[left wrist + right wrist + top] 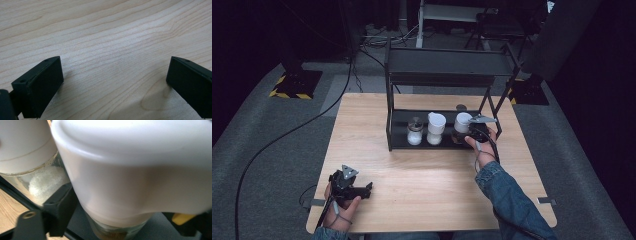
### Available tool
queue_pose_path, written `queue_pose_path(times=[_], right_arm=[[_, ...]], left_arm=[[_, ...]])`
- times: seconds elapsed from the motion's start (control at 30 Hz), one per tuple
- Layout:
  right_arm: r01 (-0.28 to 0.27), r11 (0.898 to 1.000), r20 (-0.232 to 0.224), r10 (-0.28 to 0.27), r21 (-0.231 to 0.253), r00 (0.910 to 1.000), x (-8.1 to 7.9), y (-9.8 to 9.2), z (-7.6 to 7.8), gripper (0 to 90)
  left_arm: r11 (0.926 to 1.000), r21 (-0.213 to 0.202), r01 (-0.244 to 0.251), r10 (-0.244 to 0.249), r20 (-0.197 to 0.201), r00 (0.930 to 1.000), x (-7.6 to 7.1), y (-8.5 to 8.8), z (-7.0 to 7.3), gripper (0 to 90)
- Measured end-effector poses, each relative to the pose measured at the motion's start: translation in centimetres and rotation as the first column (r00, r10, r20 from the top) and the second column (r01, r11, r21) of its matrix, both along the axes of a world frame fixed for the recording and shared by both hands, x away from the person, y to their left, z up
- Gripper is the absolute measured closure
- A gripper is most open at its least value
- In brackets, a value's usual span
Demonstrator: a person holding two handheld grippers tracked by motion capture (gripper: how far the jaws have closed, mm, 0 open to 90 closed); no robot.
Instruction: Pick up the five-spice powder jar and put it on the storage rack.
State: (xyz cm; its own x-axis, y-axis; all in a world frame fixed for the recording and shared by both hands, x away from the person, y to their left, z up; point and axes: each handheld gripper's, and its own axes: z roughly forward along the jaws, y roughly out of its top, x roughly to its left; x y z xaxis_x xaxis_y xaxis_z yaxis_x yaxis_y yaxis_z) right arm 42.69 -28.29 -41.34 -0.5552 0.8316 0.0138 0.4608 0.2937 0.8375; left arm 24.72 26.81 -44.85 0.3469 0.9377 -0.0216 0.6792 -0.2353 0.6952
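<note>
White-capped glass jar [130, 182], brown contents at bottom, between right gripper [473, 134] fingers

- Beside where I work, a white-lidded jar [435, 128] of pale grains stands mid-shelf on the black rack [439, 75].
- Left of it I see a small glass shaker [415, 132].
- The rack rests on my wooden table [422, 185]; grey carpet [257, 150] surrounds it.
</note>
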Motion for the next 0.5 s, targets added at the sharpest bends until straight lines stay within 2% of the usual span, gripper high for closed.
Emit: queue_pose_path(times=[0.17, 0.5], right_arm=[[0.004, 1.000, 0.000, -0.004, -0.002, 1.0000, -0.3, -0.2, 0.1, 11.9], [-0.005, 1.000, 0.010, 0.005, -0.004, 0.9999, -1.5, -1.4, 0.3, 10.3]], left_arm=[[1.0000, 0.004, 0.001, -0.001, -0.002, 1.0000, 0.0, -0.1, 0.0, 0.6], [1.0000, 0.004, -0.003, 0.003, -0.001, 1.0000, 0.0, -0.1, 0.0, 0.6]])
